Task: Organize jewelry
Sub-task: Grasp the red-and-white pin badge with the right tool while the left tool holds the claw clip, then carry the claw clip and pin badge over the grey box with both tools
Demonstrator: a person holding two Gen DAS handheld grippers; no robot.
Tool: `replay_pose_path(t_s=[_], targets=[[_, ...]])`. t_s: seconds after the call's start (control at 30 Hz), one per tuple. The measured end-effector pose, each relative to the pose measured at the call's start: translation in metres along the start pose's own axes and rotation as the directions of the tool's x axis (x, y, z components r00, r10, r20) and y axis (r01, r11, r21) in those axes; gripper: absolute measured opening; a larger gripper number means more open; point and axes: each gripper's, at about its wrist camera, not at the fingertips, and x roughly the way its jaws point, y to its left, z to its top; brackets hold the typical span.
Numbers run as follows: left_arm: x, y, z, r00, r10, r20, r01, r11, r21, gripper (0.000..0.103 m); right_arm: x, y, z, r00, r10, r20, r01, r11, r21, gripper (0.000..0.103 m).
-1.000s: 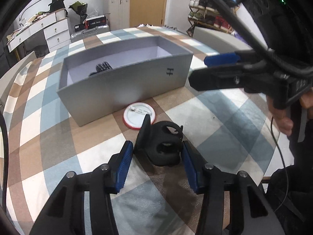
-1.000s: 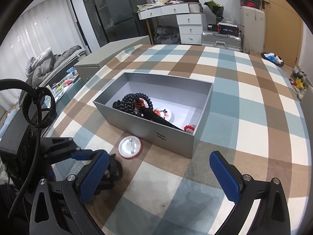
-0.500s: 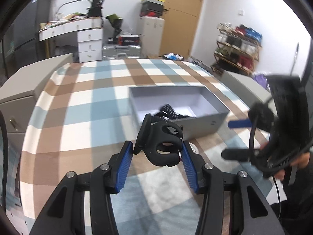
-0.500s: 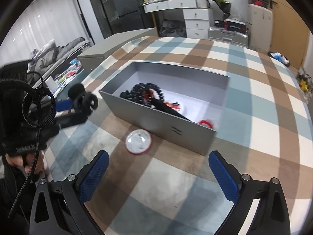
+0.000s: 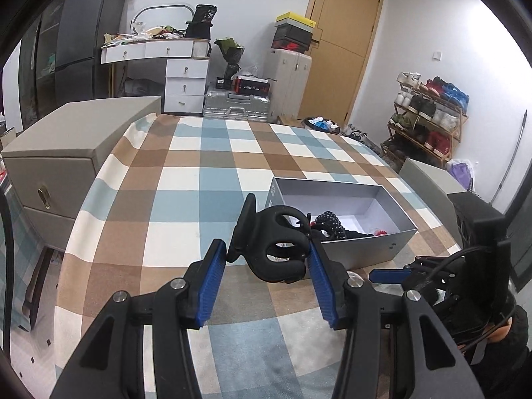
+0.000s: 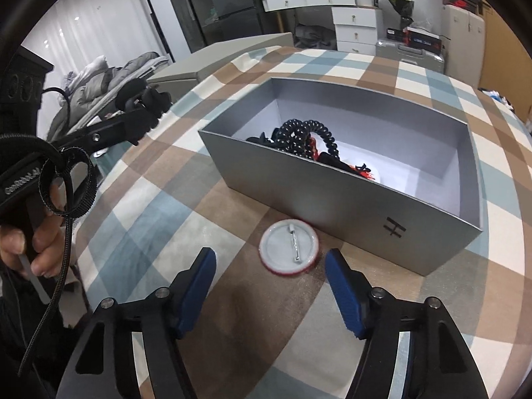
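Observation:
My left gripper (image 5: pixel 267 261) is shut on a black hair claw clip (image 5: pixel 272 249) and holds it in the air, left of the grey box (image 5: pixel 365 249). The clip also shows in the right wrist view (image 6: pixel 146 99), raised at the left. The grey box (image 6: pixel 299 183) holds a black beaded bracelet (image 6: pixel 299 133), a black coil hair tie (image 6: pixel 327 136) and red and black pieces. My right gripper (image 6: pixel 271 286) is open and low over the table, its blue pads either side of a round white pin badge (image 6: pixel 288 246) with a red rim, pin side up, in front of the box.
A checked cloth covers the table (image 5: pixel 199 173). A beige cabinet (image 5: pixel 66 153) stands off its left edge. A grey box lid (image 5: pixel 429 179) lies at the far right. White drawers, a suitcase and a shoe rack stand further back.
My left gripper has lifted the claw clip off the table and swung it up and left. My right gripper has moved down and forward to the pin badge.

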Motion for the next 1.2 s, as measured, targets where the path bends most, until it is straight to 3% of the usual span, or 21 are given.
replay_pose_path(t_s=[0.17, 0.5, 0.6, 0.9, 1.2], targets=[[0.001, 0.001, 0.000, 1.000, 0.000, -0.007, 0.000, 1.000, -0.002, 0.044, 0.004, 0.005, 0.000, 0.999, -0.033, 0.005, 0.033, 0.999, -0.023, 0.068], [0.003, 0.001, -0.001, 1.000, -0.002, -0.018, 0.002, 1.000, 0.002, 0.044, 0.012, 0.020, 0.000, 0.985, -0.173, 0.030, 0.175, 0.980, -0.096, 0.052], [0.003, 0.000, -0.001, 1.000, -0.002, -0.019, 0.002, 1.000, 0.005, 0.044, 0.012, 0.020, 0.000, 0.985, -0.168, 0.035, 0.171, 0.980, -0.106, 0.040], [0.006, -0.004, -0.003, 1.000, -0.005, -0.030, 0.006, 1.000, 0.019, 0.045, 0.007, 0.018, -0.001, 0.994, -0.110, 0.024, 0.112, 0.988, -0.102, 0.039], [0.004, -0.005, -0.003, 1.000, -0.008, -0.021, 0.008, 1.000, 0.017, 0.045, -0.013, 0.017, 0.003, 0.995, -0.061, 0.074, 0.067, 0.994, -0.081, 0.039]])
